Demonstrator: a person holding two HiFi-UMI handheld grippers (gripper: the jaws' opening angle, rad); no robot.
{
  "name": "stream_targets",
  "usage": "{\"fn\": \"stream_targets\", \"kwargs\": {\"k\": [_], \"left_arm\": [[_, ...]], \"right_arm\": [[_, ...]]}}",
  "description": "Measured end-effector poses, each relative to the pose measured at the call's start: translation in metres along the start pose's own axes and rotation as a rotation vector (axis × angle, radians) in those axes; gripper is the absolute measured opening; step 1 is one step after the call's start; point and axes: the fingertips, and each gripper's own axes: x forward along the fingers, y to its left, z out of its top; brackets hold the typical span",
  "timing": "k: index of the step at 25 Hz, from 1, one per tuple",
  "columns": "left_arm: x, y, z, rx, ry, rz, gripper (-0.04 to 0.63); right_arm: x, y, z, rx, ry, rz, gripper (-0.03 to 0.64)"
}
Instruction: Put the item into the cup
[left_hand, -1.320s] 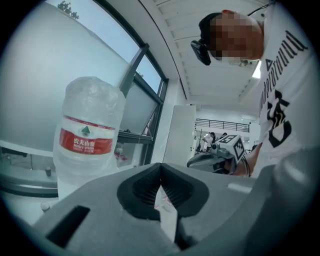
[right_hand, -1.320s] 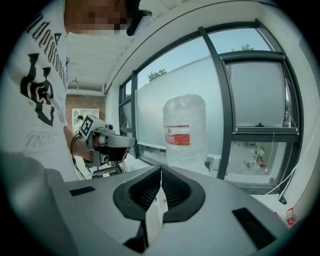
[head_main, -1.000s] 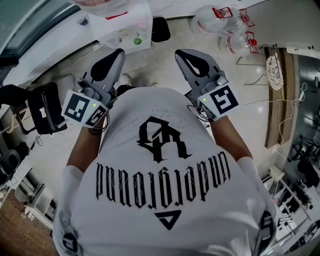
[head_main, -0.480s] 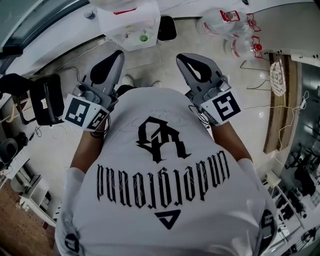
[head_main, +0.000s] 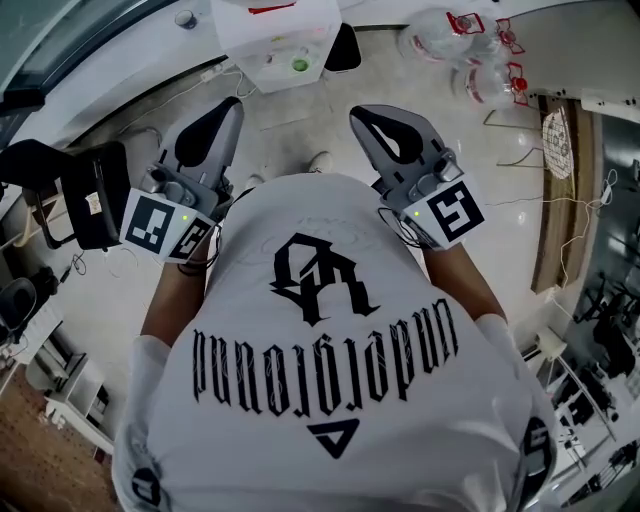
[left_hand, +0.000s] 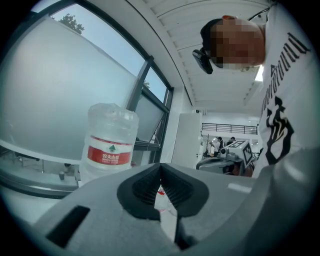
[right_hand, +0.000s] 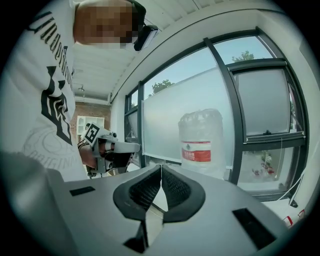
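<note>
Person: standing over a pale floor (head_main: 120, 290), wearing a white T-shirt (head_main: 330, 400) with black print, and holding both tools up close to the chest.
Left gripper (head_main: 232, 103): pointing away from the body towards the far side; its jaws are sitting pressed together with nothing between them (only a thin slit is showing below the tips in its own view).
Right gripper (head_main: 361, 110): pointing the same way, just right of the left one; its jaws are likewise meeting at the tips and gripping nothing.
Marker cubes: each one is riding at the near end of its tool, by the person's wrist.
Left gripper view: a clear water jug (left_hand: 111, 140) with a red label is standing upright before frosted windows (left_hand: 45, 100).
Far side, head view: a white box (head_main: 275, 30) is sitting there with a small green thing (head_main: 299, 65) on it; clear bottles (head_main: 470, 60) are lying at far right.
Cup and item: I am not managing to pick out either one in any view.
</note>
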Motion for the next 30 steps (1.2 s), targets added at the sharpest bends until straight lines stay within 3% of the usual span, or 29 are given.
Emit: {"fn": "stream_targets", "kwargs": {"k": [10, 16, 24, 30], "left_arm": [[-0.104, 0.040, 0.003, 0.008, 0.011, -0.065, 0.014], [-0.158, 0.058, -0.001, 0.000, 0.010, -0.108, 0.014], [-0.189, 0.041, -0.010, -0.014, 0.003, -0.176, 0.014], [-0.191, 0.012, -0.008, -0.002, -0.012, -0.171, 0.014]], "right_arm": [[0.044, 0.092, 0.013, 0.021, -0.018, -0.077, 0.017], [0.058, 0.147, 0.006, 0.015, 0.037, -0.129, 0.017], [0.055, 0.195, 0.002, 0.028, 0.050, -0.172, 0.017], [0.033, 0.195, 0.002, 0.015, 0.026, -0.181, 0.017]]}}
